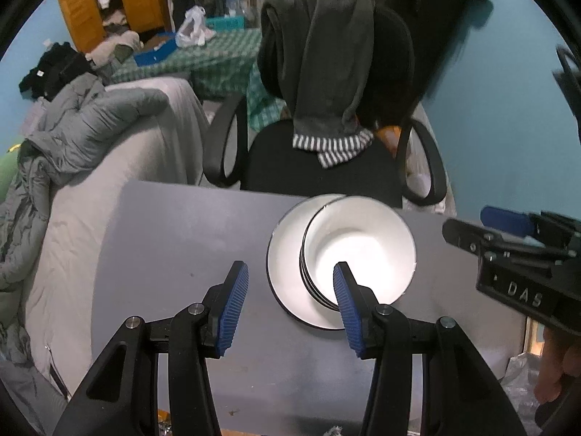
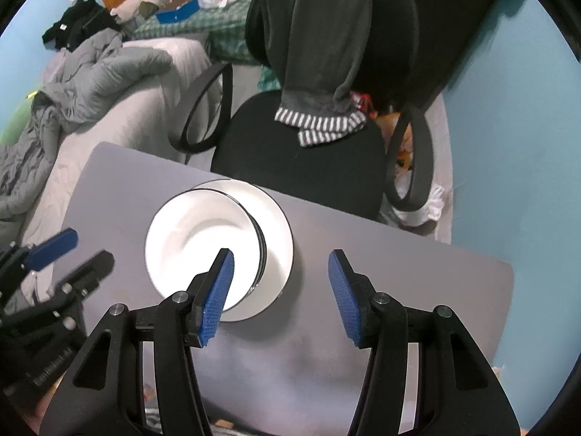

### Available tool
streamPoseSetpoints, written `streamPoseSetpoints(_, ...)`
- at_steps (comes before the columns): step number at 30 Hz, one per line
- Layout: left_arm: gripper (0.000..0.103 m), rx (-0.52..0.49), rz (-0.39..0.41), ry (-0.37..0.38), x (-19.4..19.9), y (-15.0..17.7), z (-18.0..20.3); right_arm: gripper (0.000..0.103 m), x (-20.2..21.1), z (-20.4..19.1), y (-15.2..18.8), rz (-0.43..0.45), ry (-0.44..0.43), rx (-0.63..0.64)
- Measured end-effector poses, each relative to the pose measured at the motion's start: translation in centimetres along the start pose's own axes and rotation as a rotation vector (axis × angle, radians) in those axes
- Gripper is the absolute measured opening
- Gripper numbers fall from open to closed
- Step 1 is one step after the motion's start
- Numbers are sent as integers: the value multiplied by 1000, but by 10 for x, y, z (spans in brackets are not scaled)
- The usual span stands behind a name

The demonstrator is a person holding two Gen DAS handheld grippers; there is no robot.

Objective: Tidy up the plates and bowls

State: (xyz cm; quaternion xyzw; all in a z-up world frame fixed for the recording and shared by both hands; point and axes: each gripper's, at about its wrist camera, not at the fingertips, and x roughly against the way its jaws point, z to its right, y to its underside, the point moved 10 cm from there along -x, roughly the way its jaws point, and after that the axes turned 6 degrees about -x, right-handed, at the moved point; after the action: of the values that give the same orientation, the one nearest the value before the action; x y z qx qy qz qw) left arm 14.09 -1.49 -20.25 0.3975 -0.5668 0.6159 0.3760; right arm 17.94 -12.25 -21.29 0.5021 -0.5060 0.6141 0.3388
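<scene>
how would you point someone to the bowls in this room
Find the grey table in front of the black office chair. Near its far edge sits a white plate, with the white bowls nested on it, deeper than the plate and dark-rimmed.

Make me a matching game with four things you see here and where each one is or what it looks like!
Things:
1. stack of bowls
2. plate
3. office chair
4. grey hoodie

Descriptions:
A. behind the table's far edge
B. draped over the chair's back
C. flat on the grey table, under the bowls
D. nested together, sitting on the plate

Right pairs: 1-D, 2-C, 3-A, 4-B
</scene>
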Motion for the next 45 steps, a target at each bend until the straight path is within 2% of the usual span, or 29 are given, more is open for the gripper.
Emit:
streamPoseSetpoints(1, 51, -1, 15, 1, 7, -1, -1, 55, 8, -1, 1, 19, 6, -1)
streamPoseSetpoints(3, 63, -7, 46, 1, 22, -3, -2, 60, 20, 0, 4, 52, 19, 4)
streamPoseSetpoints(9, 65, -17, 130, 5, 59, -5, -1, 61, 62, 5, 7, 150, 60, -6)
streamPoseSetpoints(13, 69, -37, 167, 6, 80, -2, 0, 61, 92, 8, 10, 217, 86, -27)
streamPoseSetpoints(17, 74, -75, 214, -19, 104, 1, 1, 68, 116, 12, 11, 282, 116, -44)
streamPoseSetpoints(22, 77, -78, 253, -26, 126, 4, 0, 70, 142, 15, 13, 341, 140, -74)
streamPoseSetpoints(28, 83, -62, 300, -17, 147, 5, -4, 71, 156, 22, 27, 359, 137, -133)
streamPoseSetpoints(33, 85, -91, 287, -22, 153, 9, 0, 73, 160, 28, 40, 365, 132, -188)
streamPoseSetpoints(45, 85, -149, 239, -21, 158, 24, 18, 73, 163, 32, 56, 343, 126, -215)
